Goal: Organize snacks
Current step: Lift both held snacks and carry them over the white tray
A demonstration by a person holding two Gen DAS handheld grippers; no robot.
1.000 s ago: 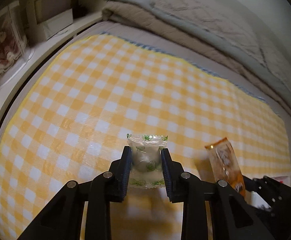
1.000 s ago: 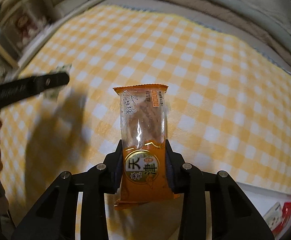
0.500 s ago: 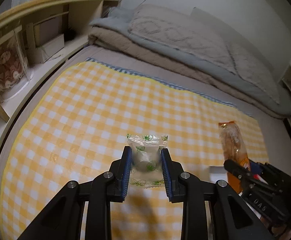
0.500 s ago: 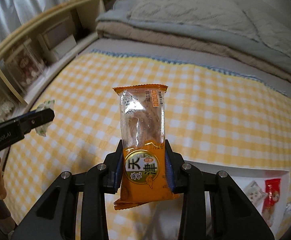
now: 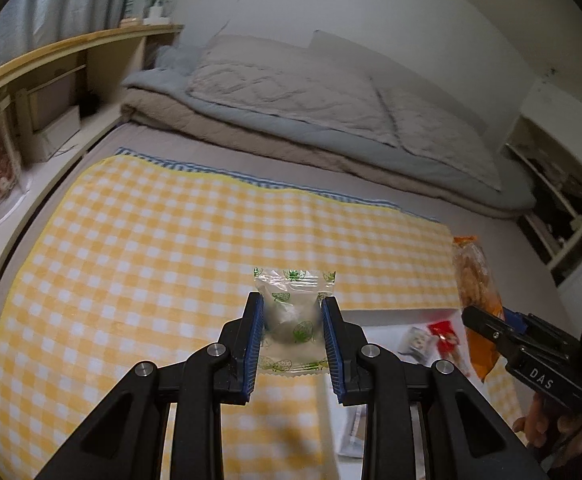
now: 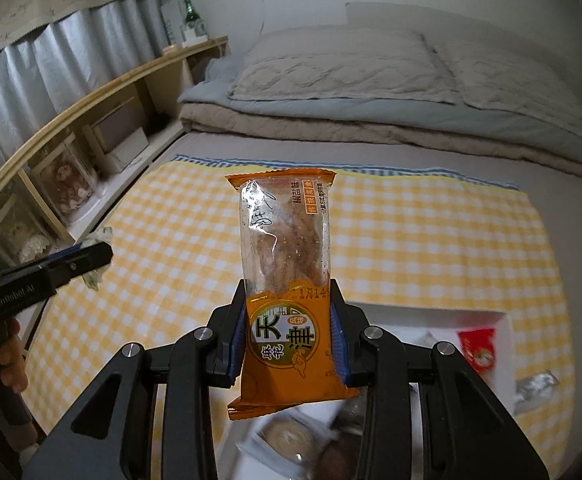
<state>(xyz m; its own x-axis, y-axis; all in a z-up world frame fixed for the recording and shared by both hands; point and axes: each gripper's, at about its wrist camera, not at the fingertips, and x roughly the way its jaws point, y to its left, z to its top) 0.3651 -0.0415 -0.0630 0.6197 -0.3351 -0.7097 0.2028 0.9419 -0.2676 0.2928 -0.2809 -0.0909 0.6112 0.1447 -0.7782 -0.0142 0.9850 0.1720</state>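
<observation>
My left gripper (image 5: 291, 312) is shut on a clear snack packet with green strawberry prints (image 5: 293, 312), held in the air over the yellow checked cloth (image 5: 151, 264). My right gripper (image 6: 289, 308) is shut on an orange packet with a brown biscuit inside (image 6: 285, 276), standing upright between the pads. In the left wrist view that orange packet (image 5: 475, 288) and the right gripper (image 5: 491, 322) show at the right. In the right wrist view the left gripper (image 6: 91, 256) with its clear packet (image 6: 99, 236) shows at the left. A white tray (image 6: 431, 312) lies below.
The tray (image 5: 387, 314) holds a red packet (image 6: 477, 346), a small silver-white packet (image 5: 417, 340) and round wrapped cakes (image 6: 291, 440). Folded grey and beige bedding (image 5: 311, 108) lies at the far end. A wooden shelf (image 5: 31, 92) with boxes runs along the left.
Both grippers have risen and drawn back with their packets, so the tray with its snacks has come into view below and the bedding and wall show above.
</observation>
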